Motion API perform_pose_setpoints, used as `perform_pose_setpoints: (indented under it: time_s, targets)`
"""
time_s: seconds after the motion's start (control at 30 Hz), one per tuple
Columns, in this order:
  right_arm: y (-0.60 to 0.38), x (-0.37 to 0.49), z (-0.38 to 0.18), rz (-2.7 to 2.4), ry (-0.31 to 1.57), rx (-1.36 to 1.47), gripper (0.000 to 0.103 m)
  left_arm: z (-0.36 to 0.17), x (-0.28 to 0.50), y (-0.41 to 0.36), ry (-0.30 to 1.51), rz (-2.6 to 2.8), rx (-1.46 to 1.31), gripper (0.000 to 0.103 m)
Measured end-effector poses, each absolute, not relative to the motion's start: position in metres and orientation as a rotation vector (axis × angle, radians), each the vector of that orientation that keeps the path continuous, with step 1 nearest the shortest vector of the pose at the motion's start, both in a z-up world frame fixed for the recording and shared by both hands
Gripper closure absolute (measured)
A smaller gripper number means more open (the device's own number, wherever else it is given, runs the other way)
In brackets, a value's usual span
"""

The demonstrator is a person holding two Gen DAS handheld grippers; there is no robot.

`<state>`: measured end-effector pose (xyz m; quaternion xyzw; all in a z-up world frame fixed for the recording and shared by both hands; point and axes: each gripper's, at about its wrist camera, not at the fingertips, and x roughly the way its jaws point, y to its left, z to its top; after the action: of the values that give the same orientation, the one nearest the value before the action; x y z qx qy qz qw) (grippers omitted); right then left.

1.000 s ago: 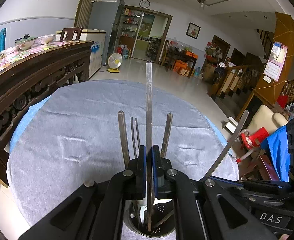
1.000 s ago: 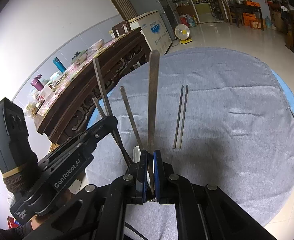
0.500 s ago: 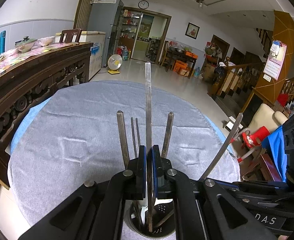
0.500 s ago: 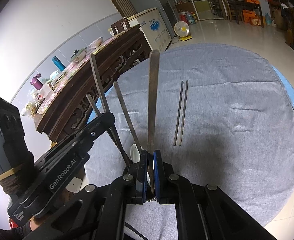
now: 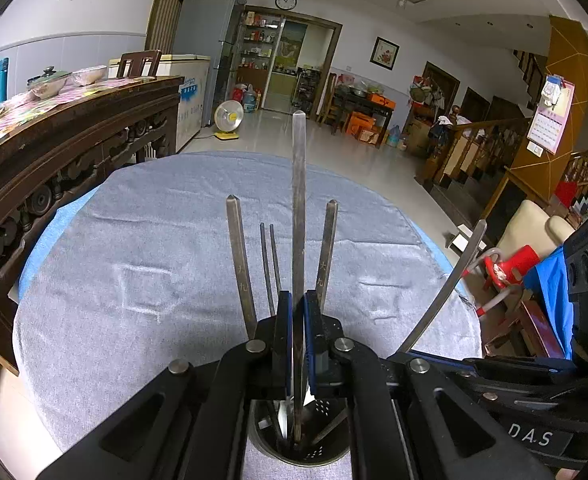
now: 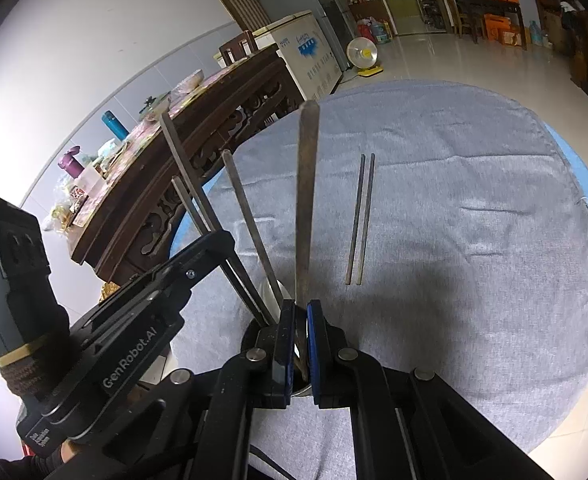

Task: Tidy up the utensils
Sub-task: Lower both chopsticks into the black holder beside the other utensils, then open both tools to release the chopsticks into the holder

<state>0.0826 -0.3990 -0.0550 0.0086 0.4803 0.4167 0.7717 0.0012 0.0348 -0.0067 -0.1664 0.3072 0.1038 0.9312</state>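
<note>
My left gripper [image 5: 298,304] is shut on a flat metal utensil handle [image 5: 298,200] that stands upright in the perforated steel holder [image 5: 326,446] just below it. My right gripper [image 6: 301,310] is shut on another metal handle [image 6: 308,184] over the same holder [image 6: 271,292]. Other handles [image 5: 237,256] lean in the holder to either side. Two metal chopsticks [image 6: 360,216] lie side by side on the grey tablecloth [image 6: 474,240] beyond the holder; they also show in the left wrist view [image 5: 269,260].
The round table drops off at its cloth edge [image 5: 434,240] on all sides. A dark carved wooden sideboard [image 5: 53,140] stands close on the left with bowls and bottles on top. Chairs and a red stool [image 5: 510,264] stand at the right.
Both grippers have lowered slightly with their handles; the utensil ends sit a little deeper in the holder. The chopsticks have not moved.
</note>
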Motion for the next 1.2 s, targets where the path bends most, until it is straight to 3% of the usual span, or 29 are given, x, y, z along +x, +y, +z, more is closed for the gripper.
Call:
perform_pose_setpoints:
  time_s: [0.4, 0.47, 0.53, 0.8, 0.87, 0.93, 1.03, 1.1, 1.2]
  targets:
    - [-0.397, 0.083, -0.06, 0.909, 1.06, 0.015, 0.096, -0.004, -0.002, 0.037, 0.623, 0.218, -0.356, 0.097]
    - [-0.396, 0.084, -0.063, 0.912, 1.073, 0.009, 0.094, -0.003, -0.003, 0.039, 0.624, 0.218, -0.367, 0.093]
    - [-0.394, 0.085, -0.066, 0.916, 1.084, 0.003, 0.093, -0.002, -0.004, 0.04, 0.621, 0.219, -0.371, 0.081]
    - [-0.399, 0.089, -0.066, 0.918, 1.102, 0.037, 0.092, 0.021, -0.018, 0.054, 0.563, 0.232, -0.403, 0.06]
    - [-0.403, 0.09, -0.062, 0.92, 1.094, 0.049, 0.088, 0.031, -0.024, 0.061, 0.538, 0.241, -0.417, 0.055]
    - [-0.41, 0.091, -0.056, 0.93, 1.084, 0.082, 0.074, 0.043, -0.032, 0.072, 0.5, 0.252, -0.436, 0.048]
    - [-0.419, 0.091, -0.042, 0.943, 1.049, 0.109, 0.061, 0.061, -0.044, 0.09, 0.446, 0.283, -0.461, 0.036]
    - [-0.429, 0.091, -0.029, 0.954, 1.016, 0.137, 0.052, 0.071, -0.051, 0.107, 0.411, 0.31, -0.492, 0.035]
    - [-0.441, 0.09, -0.009, 0.962, 0.963, 0.17, 0.049, 0.08, -0.059, 0.135, 0.382, 0.364, -0.536, 0.035]
